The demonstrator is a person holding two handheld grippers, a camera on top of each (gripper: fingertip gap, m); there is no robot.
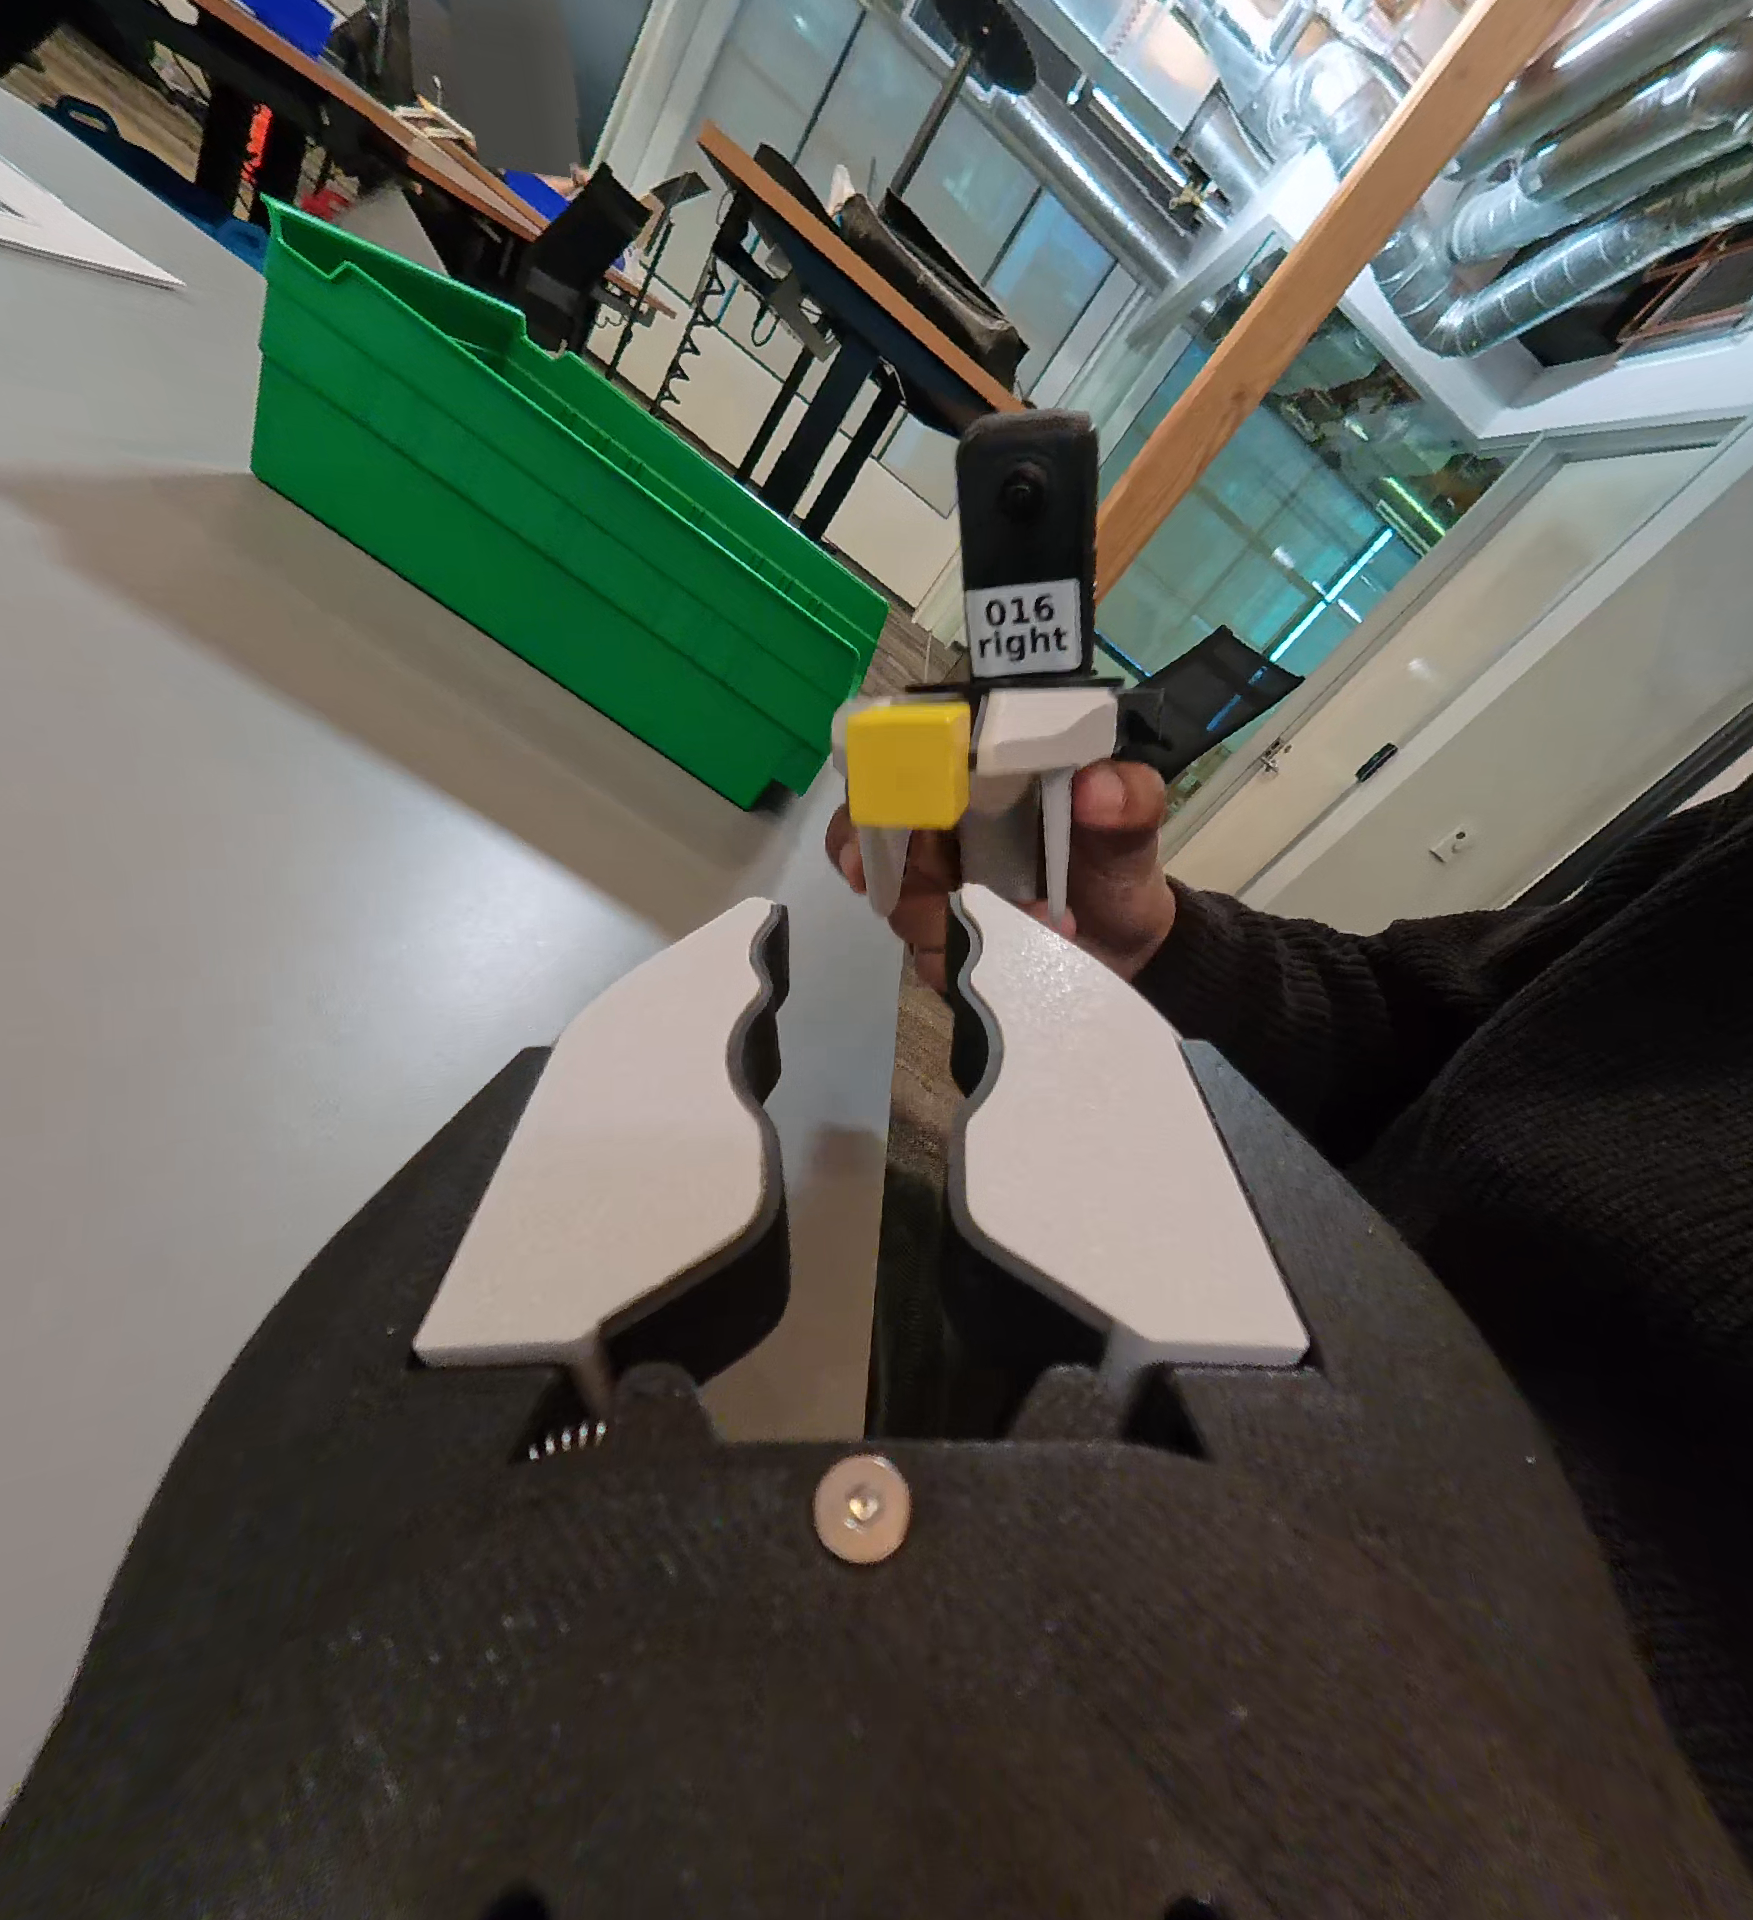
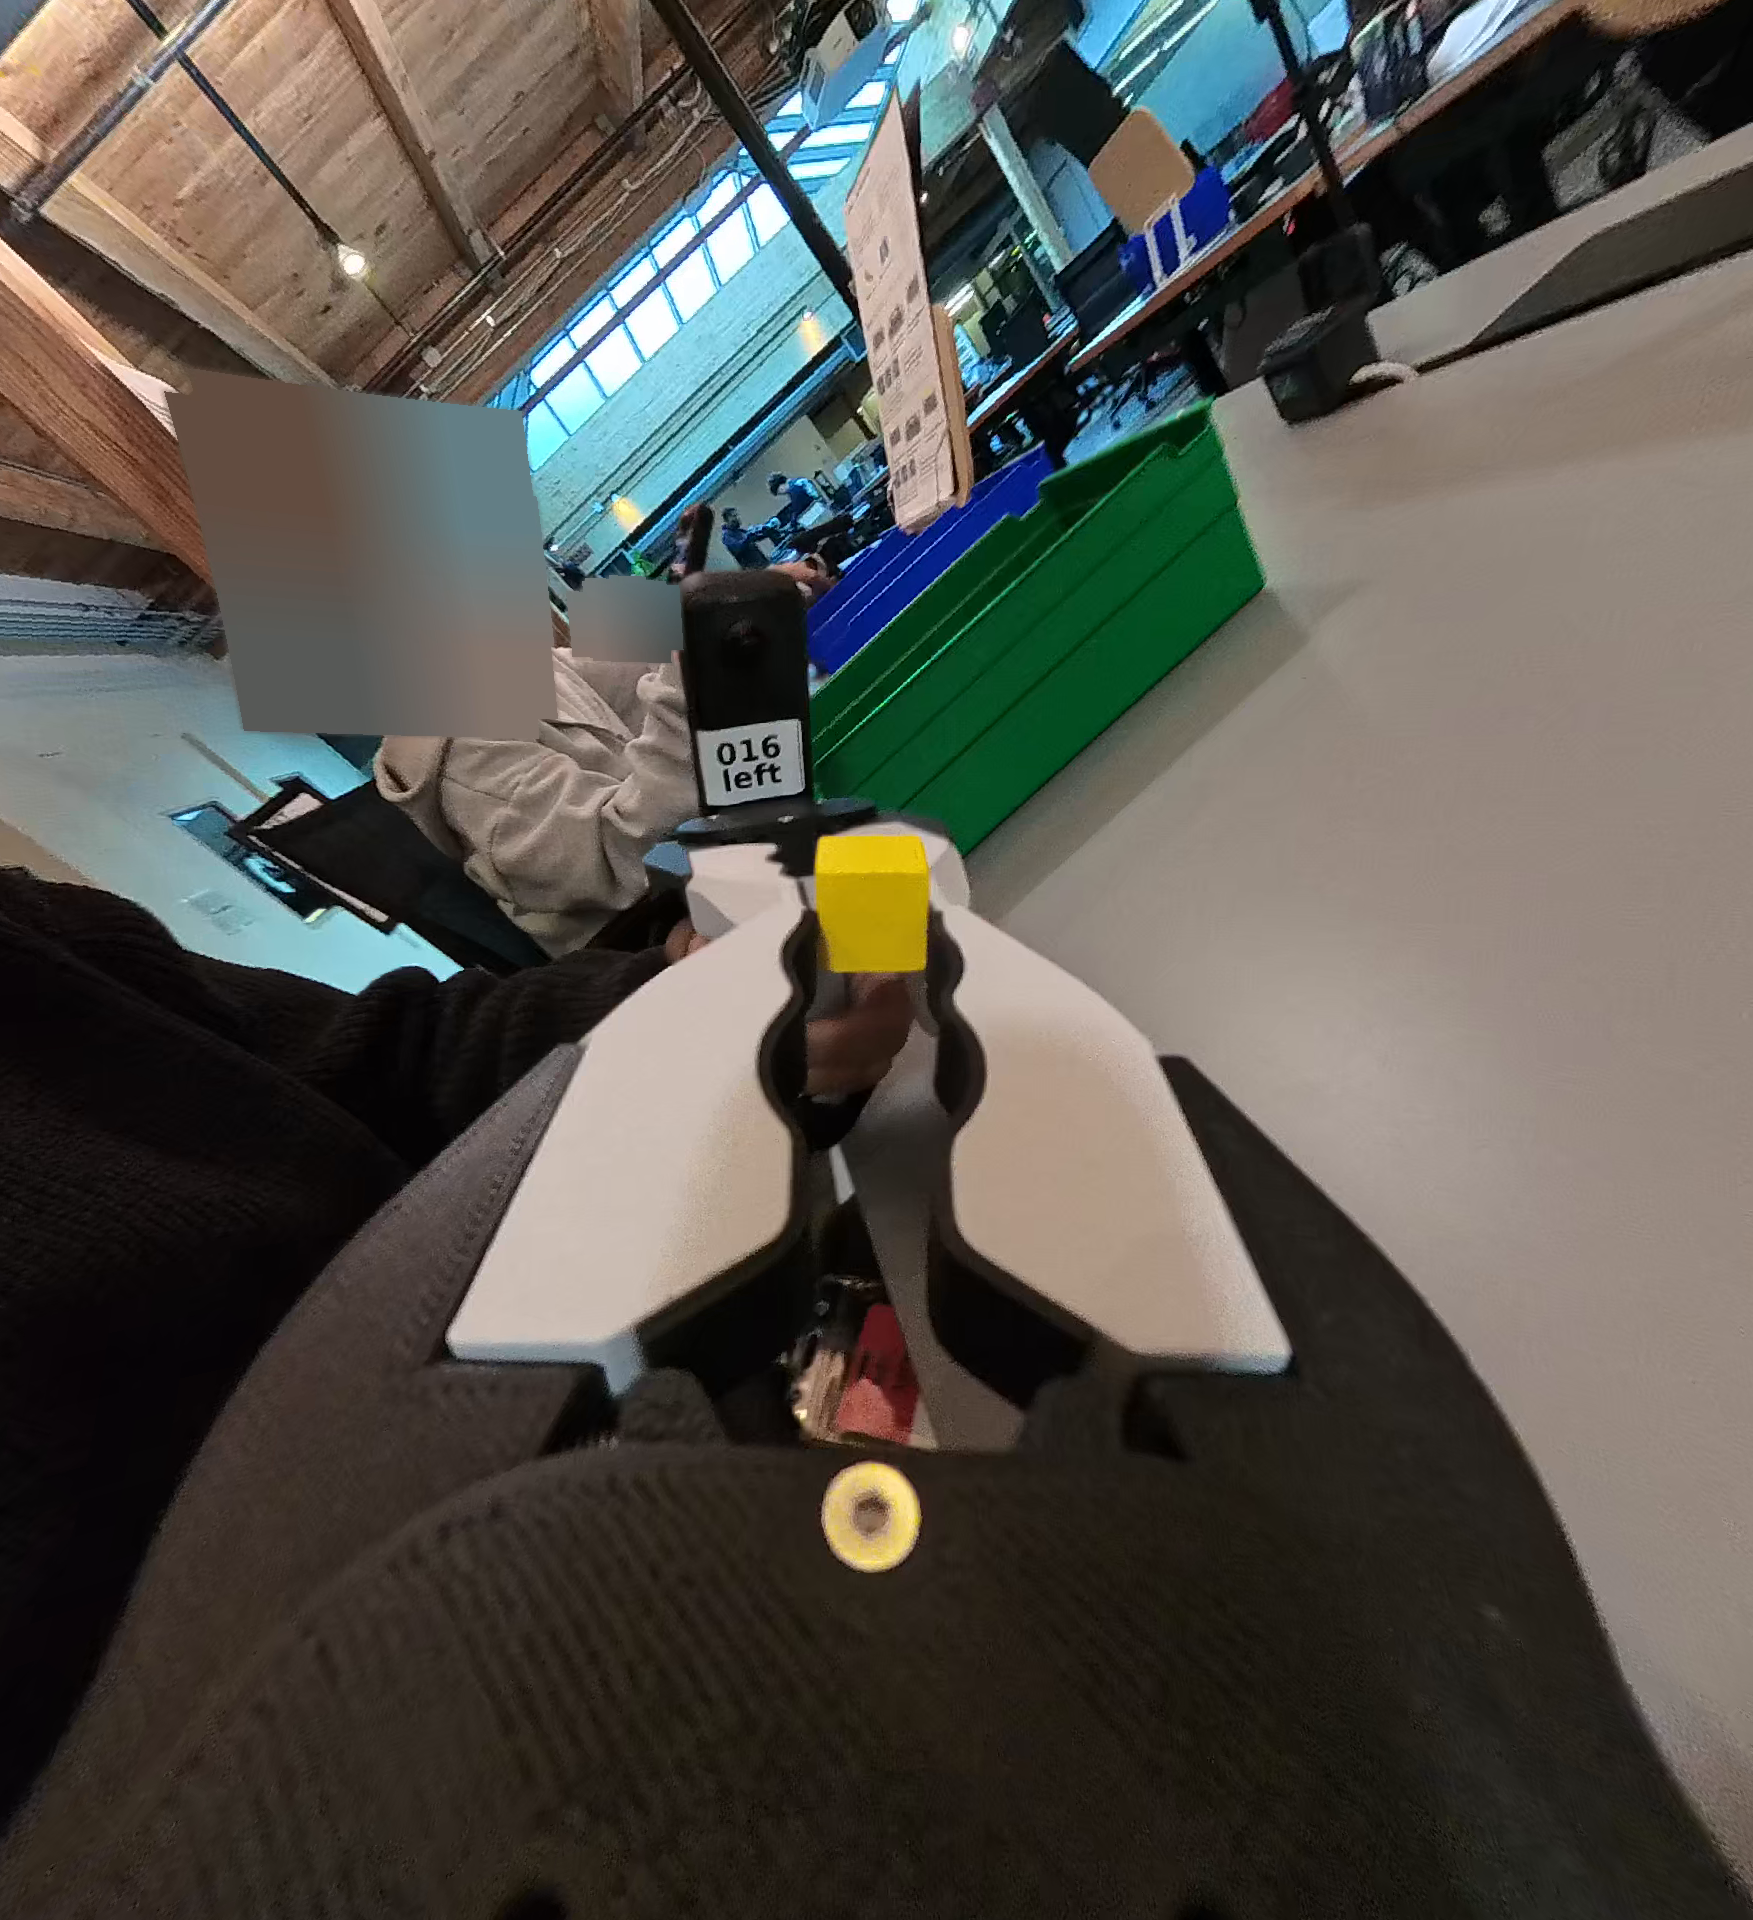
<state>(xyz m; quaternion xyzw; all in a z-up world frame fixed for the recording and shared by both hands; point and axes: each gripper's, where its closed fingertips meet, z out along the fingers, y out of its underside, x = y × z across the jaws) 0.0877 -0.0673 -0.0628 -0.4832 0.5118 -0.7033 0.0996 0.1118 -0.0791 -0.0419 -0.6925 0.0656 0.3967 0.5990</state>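
Observation:
My right gripper (image 2: 872,930) is shut on a small yellow cube (image 2: 870,904) and holds it in the air beside the grey table's (image 2: 1423,831) edge. My left gripper (image 1: 867,914) is open and empty, with its jaws apart. It faces the right gripper (image 1: 955,748) a short way off, and the yellow cube (image 1: 908,764) sits just above and beyond its fingertips. In the right wrist view the left gripper (image 2: 799,862) shows right behind the cube. A hand in a black sleeve (image 1: 1474,987) holds the right gripper.
A green plastic bin (image 1: 539,499) stands on the grey table (image 1: 176,831) near its far edge, and it also shows in the right wrist view (image 2: 1038,644) with a blue bin (image 2: 913,561) behind it. A small black box (image 2: 1319,364) sits farther along. A seated person (image 2: 539,810) is beyond.

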